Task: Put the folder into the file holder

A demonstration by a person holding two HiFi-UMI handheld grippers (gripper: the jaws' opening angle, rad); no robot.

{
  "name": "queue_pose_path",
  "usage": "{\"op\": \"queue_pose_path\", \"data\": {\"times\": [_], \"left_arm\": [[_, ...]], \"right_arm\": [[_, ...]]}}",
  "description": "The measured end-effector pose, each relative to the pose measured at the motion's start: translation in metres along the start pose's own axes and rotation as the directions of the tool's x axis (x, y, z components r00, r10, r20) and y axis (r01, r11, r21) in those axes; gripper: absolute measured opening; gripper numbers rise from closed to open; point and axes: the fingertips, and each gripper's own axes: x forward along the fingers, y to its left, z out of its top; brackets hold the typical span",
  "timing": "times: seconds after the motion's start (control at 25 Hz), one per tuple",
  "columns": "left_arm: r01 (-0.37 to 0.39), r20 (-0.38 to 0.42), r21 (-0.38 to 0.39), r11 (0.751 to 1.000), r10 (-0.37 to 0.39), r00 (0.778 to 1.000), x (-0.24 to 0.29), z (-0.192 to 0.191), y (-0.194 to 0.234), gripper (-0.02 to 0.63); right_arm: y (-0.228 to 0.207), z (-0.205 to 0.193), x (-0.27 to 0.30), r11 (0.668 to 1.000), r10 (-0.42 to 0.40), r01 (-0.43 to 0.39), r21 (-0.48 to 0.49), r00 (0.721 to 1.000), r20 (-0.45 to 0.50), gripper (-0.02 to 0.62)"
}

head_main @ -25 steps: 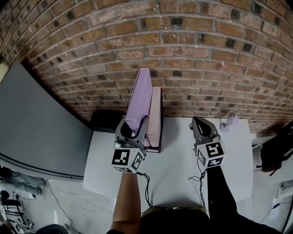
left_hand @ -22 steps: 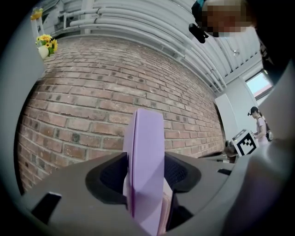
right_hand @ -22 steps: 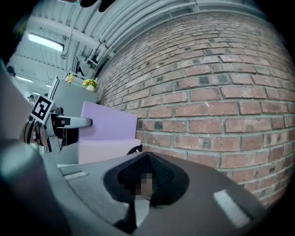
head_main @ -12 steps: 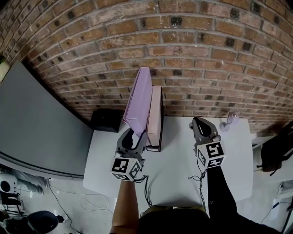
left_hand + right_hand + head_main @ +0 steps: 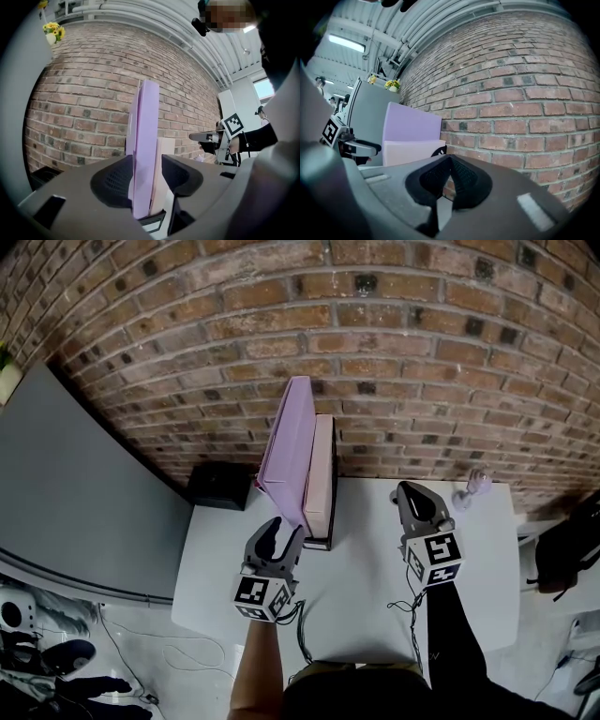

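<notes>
A purple folder (image 5: 289, 448) stands upright in the black file holder (image 5: 317, 543) against the brick wall, beside a pale pink folder (image 5: 322, 474). My left gripper (image 5: 275, 538) sits just in front of the holder, apart from the purple folder (image 5: 146, 154). Its jaws are open with nothing between them and are closing. In the left gripper view the left gripper (image 5: 146, 177) looks straight at the folder's edge. My right gripper (image 5: 418, 504) hovers over the white table (image 5: 366, 596) to the right, shut and empty. The right gripper (image 5: 449, 180) sees the folders (image 5: 410, 133) side on.
A black box (image 5: 217, 486) sits left of the table by a grey panel (image 5: 75, 502). A small clear glass object (image 5: 473, 486) stands at the table's far right corner. A black bag (image 5: 570, 542) hangs beyond the right edge. Brick wall (image 5: 394, 352) closes off the back.
My left gripper has let go of the purple folder and drawn back toward me. The folder stays upright in the holder. The right gripper has not moved.
</notes>
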Motion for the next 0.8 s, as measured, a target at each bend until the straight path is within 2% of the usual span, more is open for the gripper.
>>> {"op": "queue_pose_path", "data": {"times": [0.2,0.36,0.48,0.68,0.8], "left_arm": [[-0.004,-0.049,-0.007,1.0,0.004,0.999,-0.008,-0.027,0.009,0.184],[0.027,-0.185,0.079,0.997,-0.012,0.983,0.0,-0.061,0.018,0.156],[0.008,-0.263,0.108,0.994,0.021,0.964,0.01,-0.083,0.041,0.11],[-0.03,-0.261,0.038,0.999,0.039,0.964,0.035,-0.088,0.074,0.064],[-0.018,-0.254,0.001,1.0,0.018,0.967,0.053,-0.086,0.082,0.038]], "right_arm": [[0.001,-0.005,-0.001,1.0,-0.007,0.007,0.001,1.0,-0.011,0.0],[0.007,-0.008,0.0,1.0,-0.01,0.01,-0.005,1.0,-0.021,0.0],[0.011,-0.009,0.0,1.0,-0.02,0.02,-0.012,0.999,-0.028,0.0],[0.018,-0.014,0.002,0.999,-0.05,0.05,-0.018,0.998,-0.048,0.0],[0.023,-0.018,0.005,0.998,-0.067,0.066,-0.021,0.996,-0.062,0.0]]}}
